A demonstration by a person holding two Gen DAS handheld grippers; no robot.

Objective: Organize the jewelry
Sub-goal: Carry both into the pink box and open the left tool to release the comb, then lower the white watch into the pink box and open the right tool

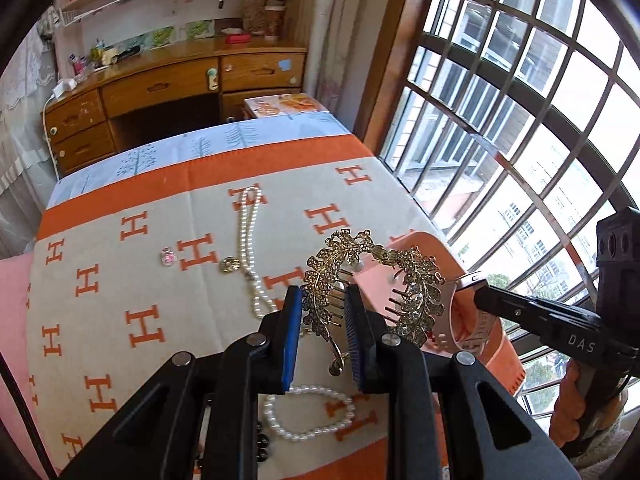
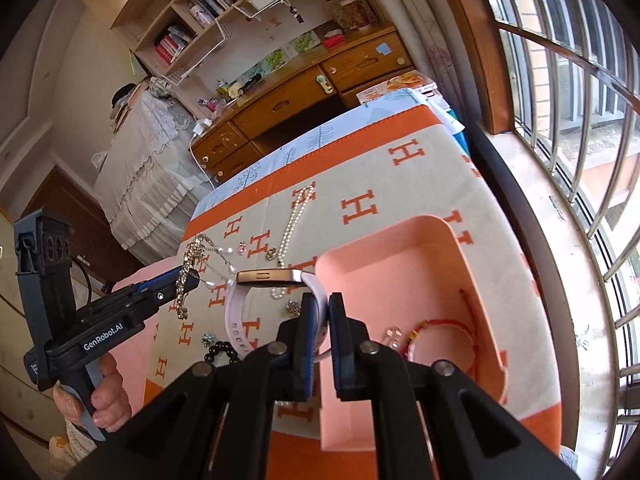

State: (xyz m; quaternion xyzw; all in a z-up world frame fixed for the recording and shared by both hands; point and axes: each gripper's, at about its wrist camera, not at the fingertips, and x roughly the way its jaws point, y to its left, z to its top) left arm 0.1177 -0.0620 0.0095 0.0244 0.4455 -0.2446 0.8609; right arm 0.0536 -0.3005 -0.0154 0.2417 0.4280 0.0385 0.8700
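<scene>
from the left wrist we see our left gripper (image 1: 324, 320) with its jaws clamped on a gold rhinestone hair comb (image 1: 374, 280), held above the orange-and-grey blanket (image 1: 120, 280). a long pearl necklace (image 1: 250, 240) lies on the blanket beyond it, a pearl bracelet (image 1: 308, 412) beneath.

from the right wrist, our right gripper (image 2: 320, 316) has its jaws clamped on the white strap of a watch (image 2: 268, 278), held at the left rim of the pink tray (image 2: 460, 248). a red cord bracelet (image 2: 440, 332) lies inside the tray.
</scene>
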